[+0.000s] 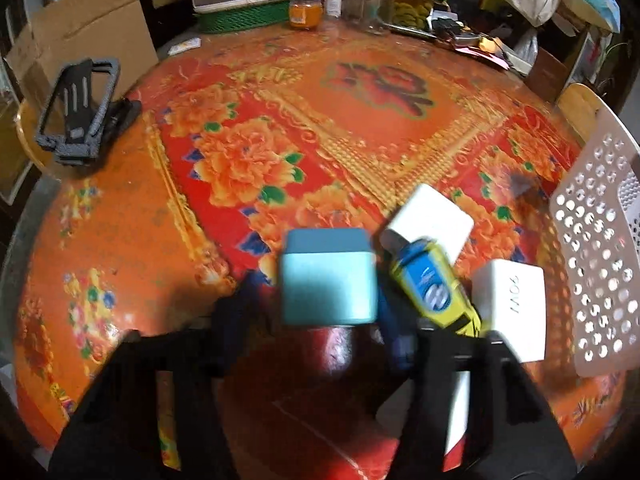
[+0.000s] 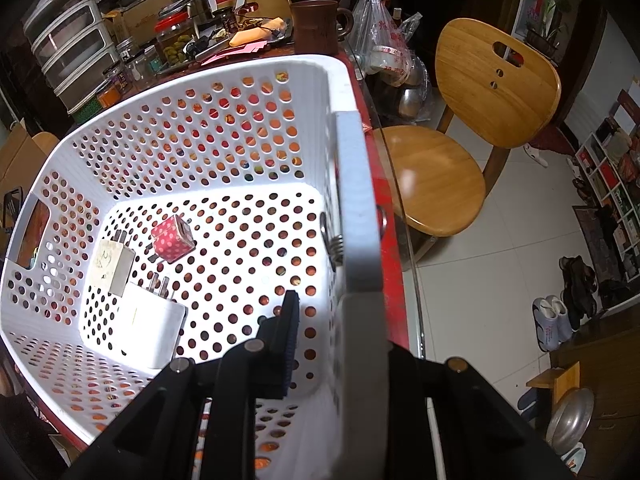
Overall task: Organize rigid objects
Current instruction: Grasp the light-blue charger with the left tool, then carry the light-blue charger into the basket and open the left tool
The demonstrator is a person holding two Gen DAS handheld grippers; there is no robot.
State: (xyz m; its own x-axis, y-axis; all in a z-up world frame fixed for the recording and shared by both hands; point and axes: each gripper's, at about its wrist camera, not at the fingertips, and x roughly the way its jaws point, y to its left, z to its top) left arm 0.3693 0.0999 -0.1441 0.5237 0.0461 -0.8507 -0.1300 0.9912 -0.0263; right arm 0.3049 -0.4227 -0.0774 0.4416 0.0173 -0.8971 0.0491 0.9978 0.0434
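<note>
Between left fingers (image 1: 248, 312): teal box (image 1: 328, 280), gripped | right fingers (image 2: 286, 344): clamped on basket (image 2: 356, 200) rim

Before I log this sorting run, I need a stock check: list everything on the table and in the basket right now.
Teal box: one, between the left gripper's fingers.
White chargers on table: two, right of the teal box, near the basket.
Yellow-blue pack: one, lying between those chargers.
Basket: one, white, perforated, at the table's right edge.
Chargers in basket: two white, one pink polka-dot, on its floor.
Black stand: one, far left of table.
Jars: several, at the far edge.
Wooden chair: one, beside the table.
Left gripper: black, closed around the teal box.
Right gripper: clamped on the basket's rim.
</note>
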